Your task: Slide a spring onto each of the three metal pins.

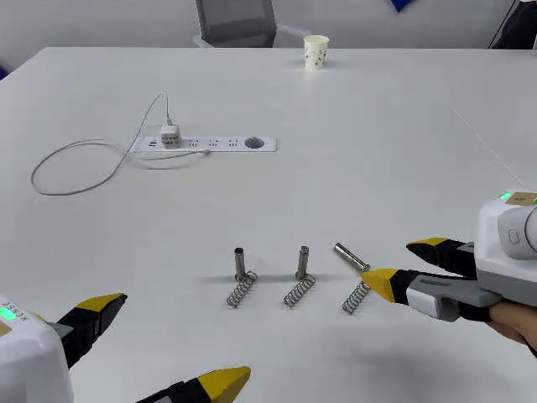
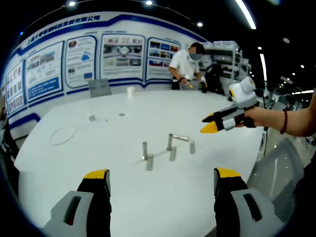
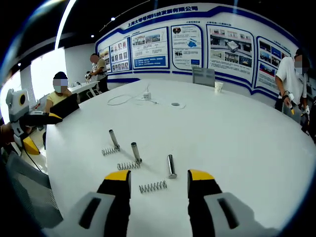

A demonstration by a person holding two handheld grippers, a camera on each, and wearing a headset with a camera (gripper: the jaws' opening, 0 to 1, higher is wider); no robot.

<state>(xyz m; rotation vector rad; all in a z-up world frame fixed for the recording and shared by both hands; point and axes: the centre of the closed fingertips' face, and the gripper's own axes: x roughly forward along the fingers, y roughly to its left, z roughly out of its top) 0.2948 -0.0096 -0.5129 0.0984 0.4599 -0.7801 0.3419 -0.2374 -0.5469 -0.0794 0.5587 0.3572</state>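
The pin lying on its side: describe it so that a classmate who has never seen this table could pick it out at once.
On the white table, nearer than the power strip, three metal pins sit in a row. The right pin, by the right hand-held gripper, lies flat, while the middle pin and the left pin stand upright.

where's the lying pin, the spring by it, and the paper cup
lying pin (image 1: 351,257), head view, mid shaft
spring by it (image 1: 356,297), head view, middle coils
paper cup (image 1: 316,54), head view, side wall
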